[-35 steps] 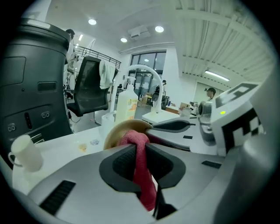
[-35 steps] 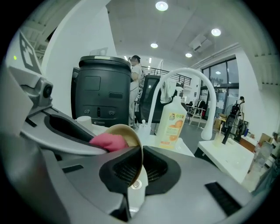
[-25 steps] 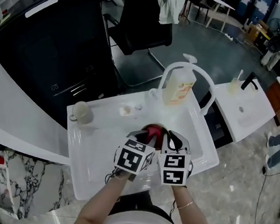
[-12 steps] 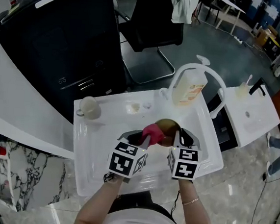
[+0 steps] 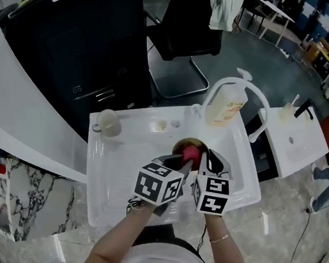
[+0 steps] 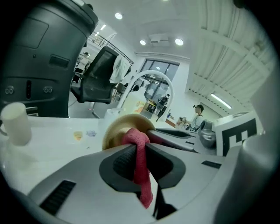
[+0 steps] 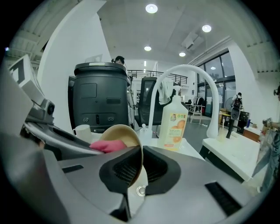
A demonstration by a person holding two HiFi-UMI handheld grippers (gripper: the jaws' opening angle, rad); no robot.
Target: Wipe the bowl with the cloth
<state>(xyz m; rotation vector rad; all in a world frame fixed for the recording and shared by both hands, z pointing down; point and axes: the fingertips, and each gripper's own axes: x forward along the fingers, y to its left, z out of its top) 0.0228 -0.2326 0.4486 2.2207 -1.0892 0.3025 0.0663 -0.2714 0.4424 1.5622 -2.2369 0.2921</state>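
**Bowl held over sink, cloth end inside it**

Upper left of the white sink (image 5: 113, 181) in the head view: a white cup (image 5: 108, 122), upright on the rim. Contents cannot be made out.

Centre frame, left: the left gripper (image 5: 177, 163) has its jaws clamped on a red cloth (image 5: 190, 153). In the left gripper view the cloth (image 6: 139, 166) is pinched between the two pads; its lower end hangs below them and its upper end reaches forward into the bowl (image 6: 117, 129).

Centre frame: the tan bowl (image 5: 185, 144) is held above the sink basin, tipped on its side. Only the bunched red cloth end shows inside it.

Centre frame, right: the right gripper (image 5: 210, 161) is nearly closed, pinching the bowl's wall. In the right gripper view the rim (image 7: 136, 153) runs down between the pads, the bowl opens toward frame left, and the cloth (image 7: 109, 145) lies against its inner wall.

Upper right: a pump bottle (image 5: 227, 108) with pale yellow liquid stands at the sink's back edge under the arched white faucet (image 5: 238, 83).
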